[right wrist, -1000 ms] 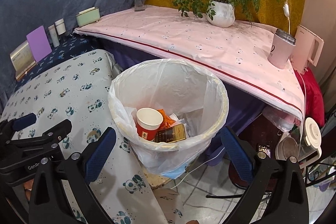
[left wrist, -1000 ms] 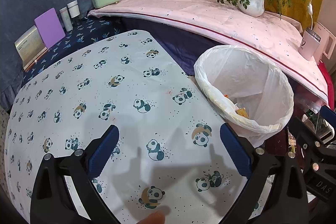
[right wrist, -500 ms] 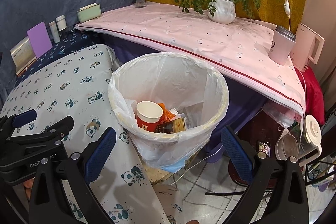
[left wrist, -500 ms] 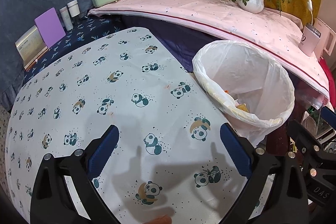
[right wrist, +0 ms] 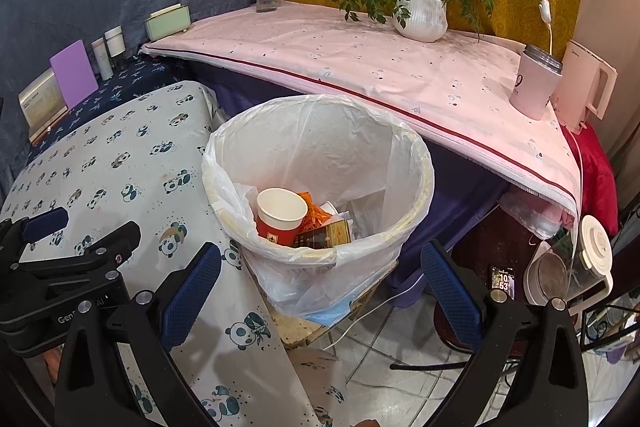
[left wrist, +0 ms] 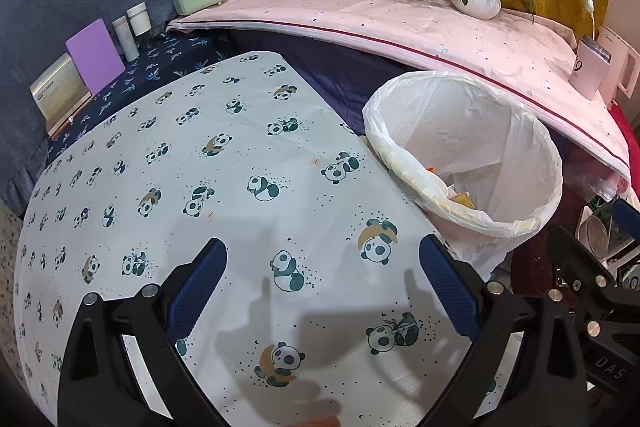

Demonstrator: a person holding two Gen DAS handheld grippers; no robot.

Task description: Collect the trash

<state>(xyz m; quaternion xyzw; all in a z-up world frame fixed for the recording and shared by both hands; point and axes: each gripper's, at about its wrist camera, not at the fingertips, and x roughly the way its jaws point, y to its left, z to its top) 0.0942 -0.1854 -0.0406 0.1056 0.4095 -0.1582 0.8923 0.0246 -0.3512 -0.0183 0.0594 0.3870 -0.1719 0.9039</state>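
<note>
Currently, the left hand-held gripper (left wrist: pixel 322 281) hangs over the panda-print surface (left wrist: pixel 224 163) with its jaws spread wide and nothing between them. The right hand-held gripper (right wrist: pixel 320 275) is likewise wide open and empty, poised just near of the lined trash bin (right wrist: pixel 416 163), which stands off the right edge of the surface.

Inside the bin lie a red-and-white paper cup (right wrist: pixel 281 213), an orange wrapper (right wrist: pixel 314 215) and a dark, gold-edged carton (right wrist: pixel 325 235). No loose trash shows on the visible part of the surface, so collection appears nearly or fully complete.

Procedure for the step in hand:
1. Sweep each camera across the surface and the floor to confirm nothing remains.
2. If an item is found, close on it at its firmest section, lift clear, carry it over the bin rim, and release only when it is centred above the liner.
3. Keep the fingers off the liner; snagging it could pull the bag from the rim.

Legible markings: "DAS" on the right tool body in the left view; "Gen" and "AI" fragments on the left tool body in the right view; a "9"-like mark on the pink tumbler (right wrist: pixel 534 83); digits "10" and "53" on a phone screen (right wrist: pixel 502 277) on the floor.
</note>
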